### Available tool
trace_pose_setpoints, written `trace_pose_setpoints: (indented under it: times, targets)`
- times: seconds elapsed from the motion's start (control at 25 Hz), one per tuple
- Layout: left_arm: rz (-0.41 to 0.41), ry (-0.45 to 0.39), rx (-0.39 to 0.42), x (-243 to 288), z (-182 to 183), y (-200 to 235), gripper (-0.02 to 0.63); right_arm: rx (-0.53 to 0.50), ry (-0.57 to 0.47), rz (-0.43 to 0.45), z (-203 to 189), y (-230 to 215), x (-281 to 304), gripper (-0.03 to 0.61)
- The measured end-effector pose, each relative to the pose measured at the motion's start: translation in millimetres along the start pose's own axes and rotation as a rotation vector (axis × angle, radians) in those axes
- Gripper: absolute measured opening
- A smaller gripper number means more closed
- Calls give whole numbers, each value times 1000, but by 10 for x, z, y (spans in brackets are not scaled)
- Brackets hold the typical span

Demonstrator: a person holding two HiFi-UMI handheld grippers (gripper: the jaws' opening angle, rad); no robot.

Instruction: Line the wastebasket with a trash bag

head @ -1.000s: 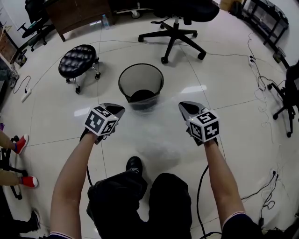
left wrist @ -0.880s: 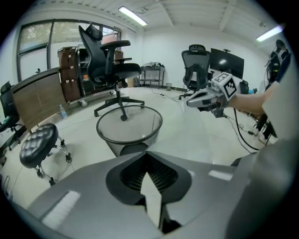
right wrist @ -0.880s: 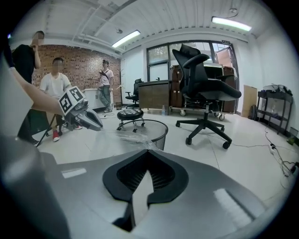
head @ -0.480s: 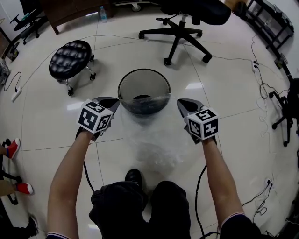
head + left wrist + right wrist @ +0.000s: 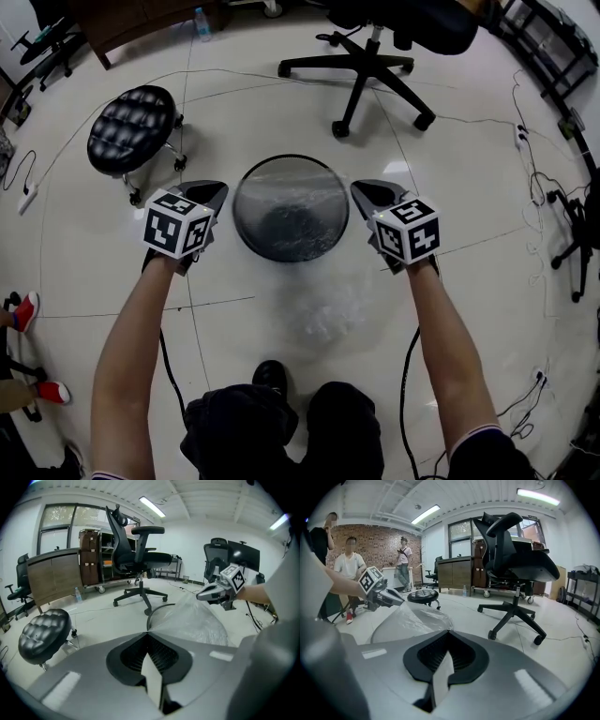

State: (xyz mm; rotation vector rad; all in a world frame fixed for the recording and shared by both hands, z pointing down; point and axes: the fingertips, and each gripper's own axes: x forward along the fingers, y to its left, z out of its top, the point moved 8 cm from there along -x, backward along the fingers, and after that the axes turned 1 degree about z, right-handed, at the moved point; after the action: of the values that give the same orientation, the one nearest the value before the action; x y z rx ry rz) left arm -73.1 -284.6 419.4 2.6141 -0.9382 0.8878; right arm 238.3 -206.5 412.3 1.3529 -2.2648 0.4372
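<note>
— Which step was it?
— Positioning. The left gripper (image 5: 218, 190) and the right gripper (image 5: 362, 191) each pinched the trash bag (image 5: 319, 309), stretched over the wastebasket (image 5: 281, 259).
— And next?
— Probably dropping the bag inside and cuffing its mouth over the rim.

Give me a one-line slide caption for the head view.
Clear trash bag stretched over the wastebasket by the left gripper and right gripper, stool beside.

1. Through the trash bag (image 5: 292, 202) I can make out only a dark smudge inside the wastebasket (image 5: 236, 220).
2. In the left gripper view, the bag hides all but an arc of its rim.
3. The office chair (image 5: 372, 64) is cut off at the head view's top edge.
4. The red shoes (image 5: 28, 309) belong to someone cropped at the left.
</note>
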Motion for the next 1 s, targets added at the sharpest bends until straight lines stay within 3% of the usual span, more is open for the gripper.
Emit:
trace_pose_setpoints:
  times: [0.4, 1.0]
  targets:
    - [39, -10, -14, 529, 219, 512, 11, -10, 35, 19, 240, -379, 601, 2]
    - [78, 66, -49, 1092, -115, 890, 11, 4, 121, 75, 292, -715, 1301, 2]
